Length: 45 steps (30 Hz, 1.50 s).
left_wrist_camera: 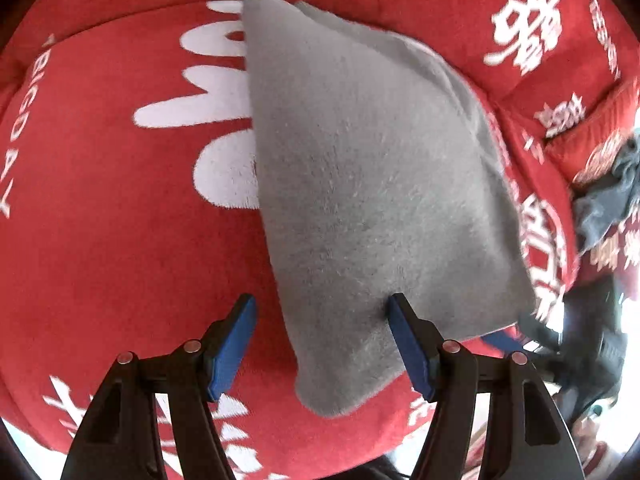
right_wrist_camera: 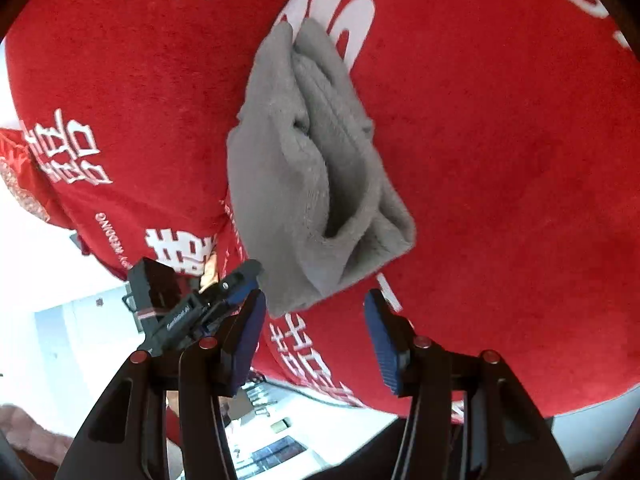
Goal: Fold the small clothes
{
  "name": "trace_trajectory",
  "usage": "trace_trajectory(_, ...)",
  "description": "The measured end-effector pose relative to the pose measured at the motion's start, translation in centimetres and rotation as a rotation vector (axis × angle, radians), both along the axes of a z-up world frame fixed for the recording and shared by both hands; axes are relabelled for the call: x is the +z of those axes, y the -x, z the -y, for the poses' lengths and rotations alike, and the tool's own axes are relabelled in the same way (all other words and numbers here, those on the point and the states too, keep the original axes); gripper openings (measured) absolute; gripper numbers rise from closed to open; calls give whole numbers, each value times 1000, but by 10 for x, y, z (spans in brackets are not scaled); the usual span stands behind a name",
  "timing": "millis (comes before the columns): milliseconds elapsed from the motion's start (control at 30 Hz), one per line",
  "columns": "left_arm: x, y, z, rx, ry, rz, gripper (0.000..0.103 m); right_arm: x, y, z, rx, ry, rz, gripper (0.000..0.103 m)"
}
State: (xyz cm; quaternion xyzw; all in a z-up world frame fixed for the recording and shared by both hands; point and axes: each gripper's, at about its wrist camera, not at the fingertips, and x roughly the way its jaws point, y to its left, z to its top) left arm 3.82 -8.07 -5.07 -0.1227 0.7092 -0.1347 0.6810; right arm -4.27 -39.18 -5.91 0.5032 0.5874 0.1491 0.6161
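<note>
- Looking through my left wrist view, I see the grey cloth (left_wrist_camera: 372, 184) filling the middle of the frame, lying flat on the red blanket (left_wrist_camera: 120, 208) with its white lettering; its near corner reaches down between my blue pads.
- My left tongs (left_wrist_camera: 322, 344) are released: jaws spread wide, the right pad touching or just over the cloth's lower edge, the left pad off on bare blanket, gripping nothing.
- At the right edge of that frame a dark grey garment (left_wrist_camera: 608, 200) lies crumpled, well apart from the cloth; I cannot tell what kind it is.
- In my right wrist view the same grey cloth (right_wrist_camera: 316, 172) sits upper centre, showing its stacked layers and an open pocket along the fold; it looks to me folded already at least once.
- My right tongs (right_wrist_camera: 316, 336) are released too, jaws apart, hovering just below the cloth's lower corner without holding it. The other tongs show at lower left of this frame.
- Risk, as I judge it: pinching only the top layer would peel the fold open, and the plush blanket could drag the cloth askew or get caught in the pads.
- I see no containers in either view, so nothing is held in one.
</note>
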Motion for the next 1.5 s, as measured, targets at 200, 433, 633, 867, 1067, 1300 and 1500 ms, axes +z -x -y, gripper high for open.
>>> trace_trajectory(200,12,5,3,-116,-81,85,60,-4,-16,-19,-104,0,10,9)
trace_trajectory(433,10,13,-5,-114,-89,97,60,-30,11,-13,-135,86,-69,9)
trace_trajectory(633,25,21,-5,-102,-121,142,73,-27,10,-18,-100,128,-62,11)
trace_trajectory(867,70,27,-15,-59,-176,277,90,-7,17,-29,-11,197,-61,14)
trace_trajectory(1067,101,31,-25,-38,-178,321,90,17,31,-35,9,261,-53,34)
trace_trajectory(1300,105,47,-31,-70,-227,268,90,45,44,-47,60,388,-45,69)
trace_trajectory(1500,117,72,-34,-116,-176,204,90,74,45,-74,125,505,-25,78)
